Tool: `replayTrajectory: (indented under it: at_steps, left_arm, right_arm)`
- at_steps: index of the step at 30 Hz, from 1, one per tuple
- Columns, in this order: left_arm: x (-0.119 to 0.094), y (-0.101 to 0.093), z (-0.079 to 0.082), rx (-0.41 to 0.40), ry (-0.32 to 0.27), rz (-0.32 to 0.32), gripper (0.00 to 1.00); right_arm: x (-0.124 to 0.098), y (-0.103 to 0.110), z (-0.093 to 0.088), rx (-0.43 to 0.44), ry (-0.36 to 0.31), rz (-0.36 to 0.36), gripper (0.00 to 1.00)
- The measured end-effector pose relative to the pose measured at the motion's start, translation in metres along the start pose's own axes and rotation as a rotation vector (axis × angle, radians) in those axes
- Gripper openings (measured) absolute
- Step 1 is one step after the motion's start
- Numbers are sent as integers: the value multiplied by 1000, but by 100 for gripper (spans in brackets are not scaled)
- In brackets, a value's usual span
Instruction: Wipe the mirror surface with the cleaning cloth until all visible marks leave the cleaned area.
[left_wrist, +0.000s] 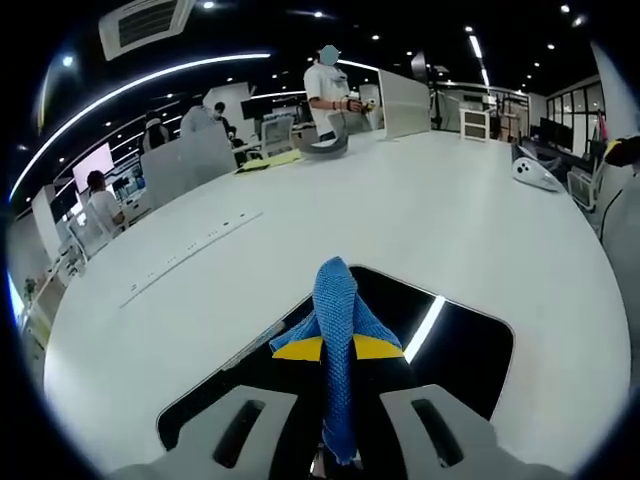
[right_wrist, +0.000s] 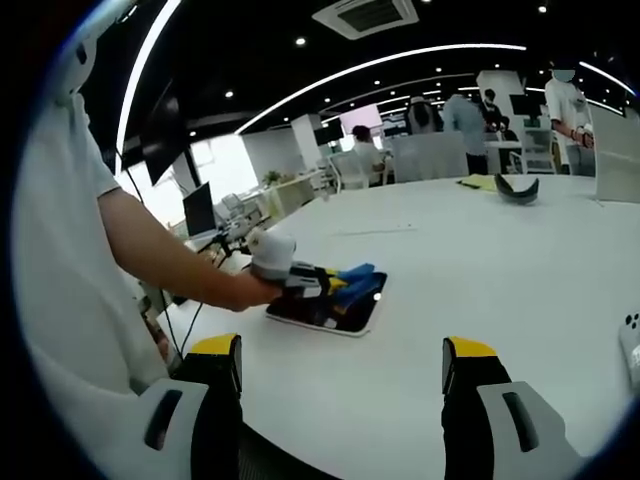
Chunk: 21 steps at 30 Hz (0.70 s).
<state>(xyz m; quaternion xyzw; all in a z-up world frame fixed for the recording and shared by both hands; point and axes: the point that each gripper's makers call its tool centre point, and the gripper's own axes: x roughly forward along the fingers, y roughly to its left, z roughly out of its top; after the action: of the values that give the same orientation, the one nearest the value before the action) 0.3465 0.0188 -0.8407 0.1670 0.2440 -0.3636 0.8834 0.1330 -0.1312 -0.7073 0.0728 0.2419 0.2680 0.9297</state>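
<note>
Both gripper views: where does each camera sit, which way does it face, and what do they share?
Left gripper view: rides the left gripper, looking down its fingers at the blue cloth they pinch over the mirror.
Right gripper view: rides the right gripper, fingers open, facing across the white table; the person's forearm shows.
Shared: cloth, mirror, table.

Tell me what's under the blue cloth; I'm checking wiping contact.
The mirror lies under the blue cloth, which the left gripper clamps. The covered glass, including any marks there, is hidden.
</note>
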Motion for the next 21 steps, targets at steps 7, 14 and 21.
replayTrajectory:
  at_steps: [7, 14, 21]
  left_arm:
    - [-3, -2, -2, 4, 5, 0, 6]
    - [-6, -5, -5, 8, 9, 1, 6]
    - [-10, -7, -7, 7, 15, 1, 6]
  right_arm:
    - [1, 3, 2, -2, -8, 7, 81]
    - [0, 4, 1, -1, -13, 7, 81]
    - [0, 5, 3, -7, -18, 11, 81]
